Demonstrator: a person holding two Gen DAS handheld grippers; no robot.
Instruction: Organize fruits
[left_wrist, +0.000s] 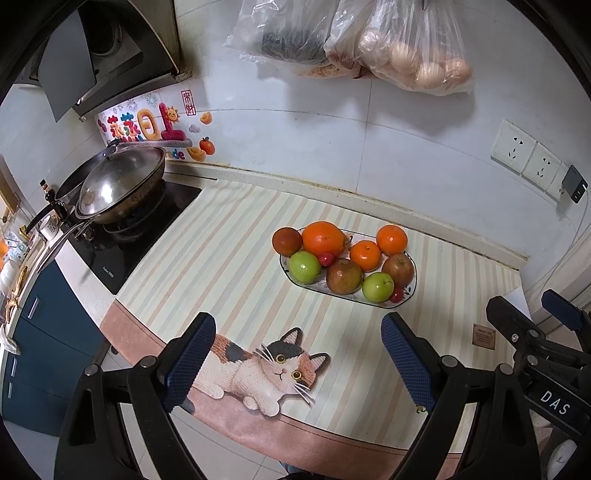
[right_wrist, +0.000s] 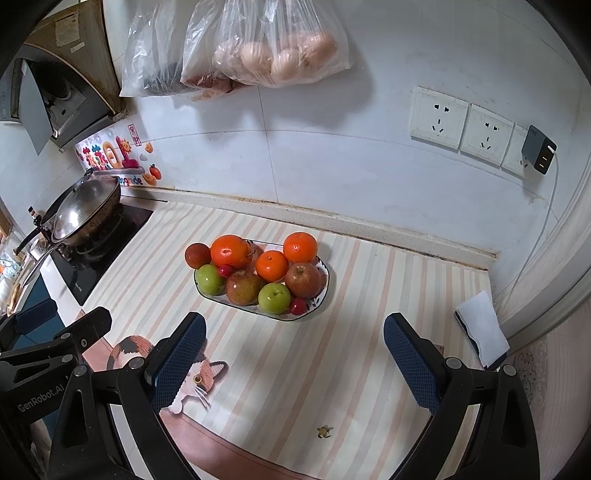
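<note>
An oval white plate (left_wrist: 412, 291) (right_wrist: 327, 291) stands on the striped mat, heaped with fruit: three oranges (left_wrist: 323, 238) (right_wrist: 231, 251), two green apples (left_wrist: 304, 266) (right_wrist: 274, 297), red-brown apples (left_wrist: 343, 276) (right_wrist: 303, 280), a dark round fruit (left_wrist: 287, 240) (right_wrist: 197, 255) on the left rim and small red fruits (left_wrist: 326, 259) (right_wrist: 297, 305). My left gripper (left_wrist: 298, 360) is open and empty, in front of the plate. My right gripper (right_wrist: 294, 362) is open and empty, in front of the plate; its body shows at the right of the left wrist view.
A lidded wok (left_wrist: 118, 184) (right_wrist: 79, 214) sits on the black stove at left. Plastic bags with eggs (left_wrist: 417, 55) (right_wrist: 280, 51) hang on the tiled wall. Wall sockets and a charger (right_wrist: 539, 149) are at right. A folded white cloth (right_wrist: 482, 328) lies at the mat's right end.
</note>
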